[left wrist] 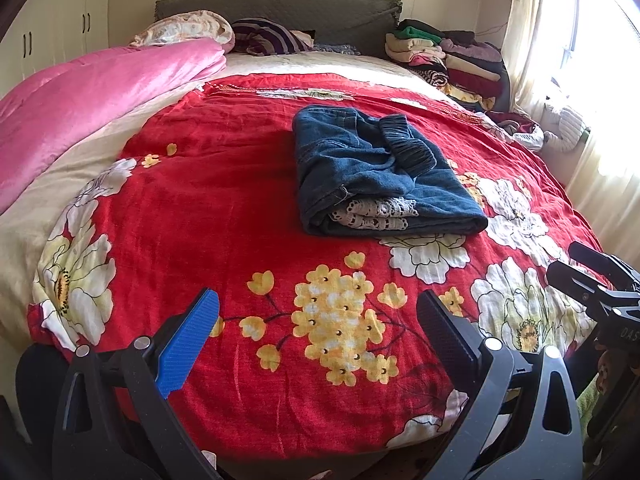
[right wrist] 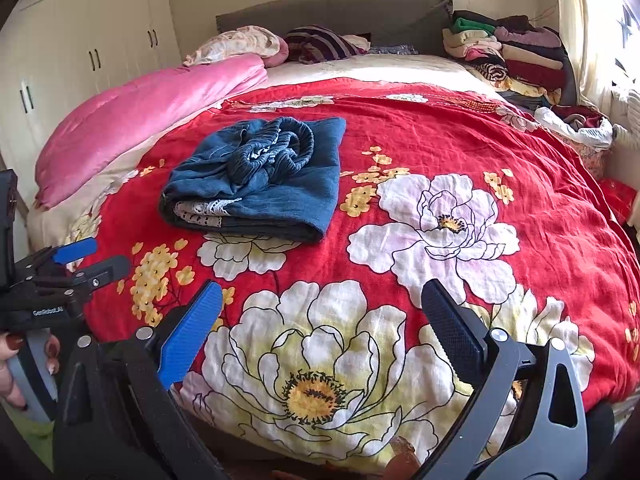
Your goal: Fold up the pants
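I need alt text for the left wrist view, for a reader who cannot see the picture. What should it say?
Folded blue denim pants lie on a red floral blanket that covers a bed. In the foreground the left gripper is open and empty, and the right gripper shows at the right edge. A pink quilt lies at left, stacked clothes at right.

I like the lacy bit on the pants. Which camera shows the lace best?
The left wrist view: the lace faces the camera along the near fold of the pants. The right wrist view shows the lace smaller and partly tucked under.
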Demonstrator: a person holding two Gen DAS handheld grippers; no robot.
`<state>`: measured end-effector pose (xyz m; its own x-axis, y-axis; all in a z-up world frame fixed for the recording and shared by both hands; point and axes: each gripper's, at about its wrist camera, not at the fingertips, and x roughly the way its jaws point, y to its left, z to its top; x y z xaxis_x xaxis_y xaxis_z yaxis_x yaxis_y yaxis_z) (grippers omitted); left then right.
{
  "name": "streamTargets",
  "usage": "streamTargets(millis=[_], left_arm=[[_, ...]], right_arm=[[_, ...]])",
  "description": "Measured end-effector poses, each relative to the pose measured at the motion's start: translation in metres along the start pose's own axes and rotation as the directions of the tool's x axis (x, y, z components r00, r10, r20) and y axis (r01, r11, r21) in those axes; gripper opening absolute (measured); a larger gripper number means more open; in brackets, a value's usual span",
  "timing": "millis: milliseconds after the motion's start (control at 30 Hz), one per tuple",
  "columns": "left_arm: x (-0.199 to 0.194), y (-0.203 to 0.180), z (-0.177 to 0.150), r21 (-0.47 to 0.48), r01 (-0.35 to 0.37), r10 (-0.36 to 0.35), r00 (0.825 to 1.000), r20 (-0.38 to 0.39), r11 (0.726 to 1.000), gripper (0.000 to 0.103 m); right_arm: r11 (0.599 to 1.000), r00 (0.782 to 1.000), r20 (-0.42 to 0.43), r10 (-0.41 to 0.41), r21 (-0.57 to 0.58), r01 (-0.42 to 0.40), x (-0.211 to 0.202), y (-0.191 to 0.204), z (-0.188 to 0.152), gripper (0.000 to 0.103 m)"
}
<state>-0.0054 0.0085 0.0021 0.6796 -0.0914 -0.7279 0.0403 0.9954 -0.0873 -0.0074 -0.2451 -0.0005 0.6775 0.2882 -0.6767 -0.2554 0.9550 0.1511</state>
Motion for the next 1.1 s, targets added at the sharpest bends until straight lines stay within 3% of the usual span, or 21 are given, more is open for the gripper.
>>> streamTargets(millis=[1100], left_arm=[[-0.0019, 0.0013, 0.0019, 0.002, 0.006, -0.006, 1.000, -0.001, 1.000, 0.099]], right_arm=[[1.000, 1.000, -0.001, -0.007, 0.010, 0.007, -0.0020, -0.0017, -0.0011, 0.094]])
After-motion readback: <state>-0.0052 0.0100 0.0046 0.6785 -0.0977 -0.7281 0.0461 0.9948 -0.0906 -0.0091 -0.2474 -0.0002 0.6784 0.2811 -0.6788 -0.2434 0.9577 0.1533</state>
